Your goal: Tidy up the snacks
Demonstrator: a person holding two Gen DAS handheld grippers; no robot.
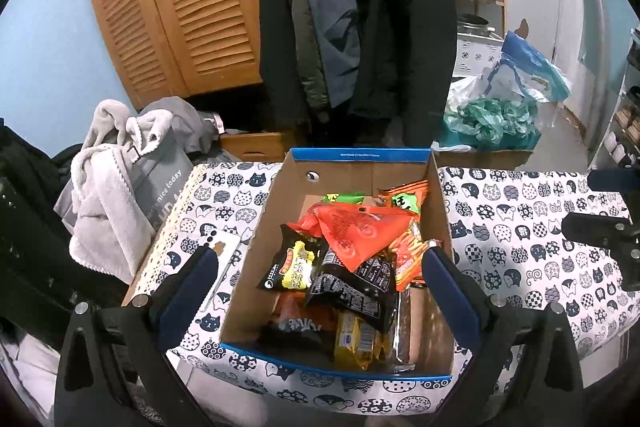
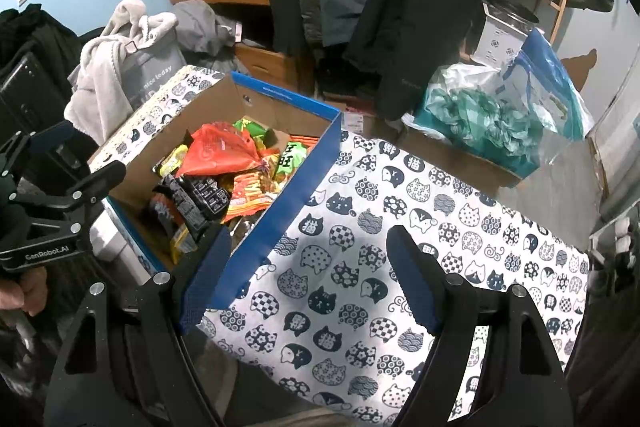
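a box full of snacks on the cat cloth

a cardboard box (image 1: 352,183) with blue edges sits on a table cloth (image 1: 516,227) covered in little cat faces. the box is on the left part of the table. it is full of snack bags. a big red bag (image 1: 356,231) lies on top of the pile. under it is a black bag (image 1: 352,291). a black and yellow bag (image 1: 294,265) is on the left side of the box. a green bag (image 1: 406,203) is at the far side. a yellow pack (image 1: 356,341) is at the near side.

the left gripper (image 1: 320,291) hangs over the near part of the box. its jaws are wide apart and grasp nothing.

the right gripper (image 2: 310,279) hangs over the bare cloth, just right of the box. its jaws are spread wide and grasp nothing. one blue pad (image 2: 206,277) is just in front of the near box corner.

a white phone (image 1: 224,259) lies on the cloth, left of the box. dark coats (image 1: 360,7) hang far behind the table.
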